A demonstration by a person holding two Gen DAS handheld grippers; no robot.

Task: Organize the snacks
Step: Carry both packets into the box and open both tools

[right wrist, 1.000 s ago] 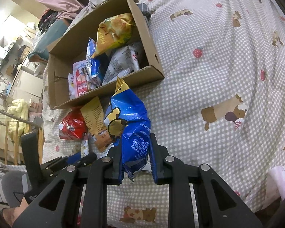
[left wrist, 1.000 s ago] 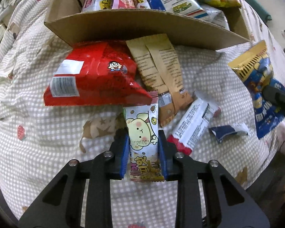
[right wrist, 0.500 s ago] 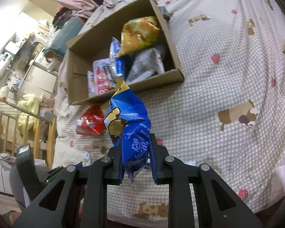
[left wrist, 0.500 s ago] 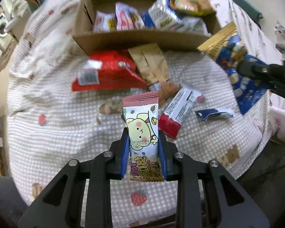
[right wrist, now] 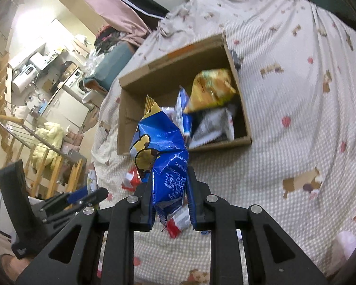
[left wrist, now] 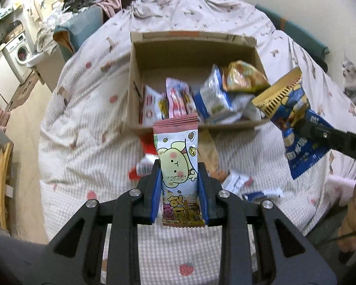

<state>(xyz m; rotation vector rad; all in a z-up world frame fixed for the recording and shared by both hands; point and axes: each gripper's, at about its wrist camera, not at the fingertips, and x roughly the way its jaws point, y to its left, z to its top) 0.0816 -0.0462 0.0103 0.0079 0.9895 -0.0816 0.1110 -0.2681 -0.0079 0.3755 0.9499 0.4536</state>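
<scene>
My left gripper is shut on a white bear-print snack pack with a pink top, held upright above the bed, in front of the cardboard box. My right gripper is shut on a blue and gold snack bag, held high, right of the box's front; the bag also shows in the left wrist view. The open box holds several snack packs, among them a yellow bag. A red bag, a brown pack and small wrappers lie on the bed in front of the box.
The bed has a checked cover with strawberry and bear prints. A grey cat sits at the far right. A washing machine and clutter stand on the left. A wooden rail runs along the bed's left side.
Both grippers have risen well above the bed with their packs. The box now shows from above and farther off. The loose snacks on the bed look smaller and partly hidden.
</scene>
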